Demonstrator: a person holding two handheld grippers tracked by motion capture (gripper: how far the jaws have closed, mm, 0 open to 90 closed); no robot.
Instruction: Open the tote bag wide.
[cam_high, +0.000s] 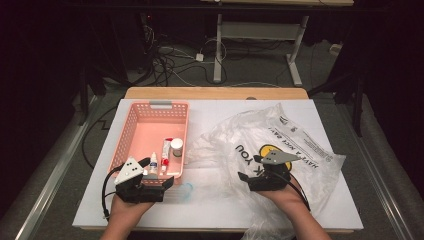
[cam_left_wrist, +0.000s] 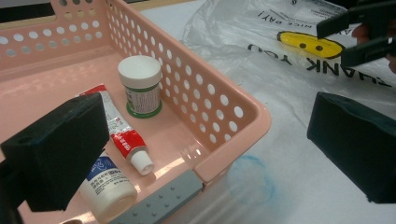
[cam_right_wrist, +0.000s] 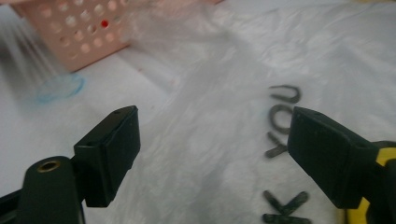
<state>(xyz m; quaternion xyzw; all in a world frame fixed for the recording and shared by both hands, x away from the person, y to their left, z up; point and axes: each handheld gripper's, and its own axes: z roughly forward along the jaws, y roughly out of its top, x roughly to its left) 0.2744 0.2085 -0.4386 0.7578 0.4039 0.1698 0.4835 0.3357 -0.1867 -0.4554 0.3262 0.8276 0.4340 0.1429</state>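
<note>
A pink perforated basket (cam_high: 131, 125) (cam_left_wrist: 233, 107) (cam_right_wrist: 79, 42) holds a white jar with a green label (cam_high: 176, 146) (cam_left_wrist: 140, 84), a red-and-white tube (cam_high: 165, 157) (cam_left_wrist: 121, 133) and a small white bottle with a blue label (cam_high: 153, 162) (cam_left_wrist: 105, 186). My left gripper (cam_high: 159, 172) (cam_left_wrist: 205, 140) stands open astride the basket's near right corner, gripping nothing. To the right lies a crumpled clear plastic bag (cam_high: 280, 135) (cam_left_wrist: 261, 28) (cam_right_wrist: 224, 93) printed THANK YOU with a yellow face. My right gripper (cam_high: 250, 167) (cam_right_wrist: 215, 149) (cam_left_wrist: 355, 35) hovers open just over the bag's print, with only the film below.
A clear round thing with a blue rim (cam_high: 185, 190) (cam_left_wrist: 250, 179) (cam_right_wrist: 60, 88) lies on the white table sheet (cam_high: 225, 107) between basket and bag. The basket has grey handles (cam_high: 160, 104) (cam_left_wrist: 159, 203). Beyond the table, cables and desk legs stand on the floor.
</note>
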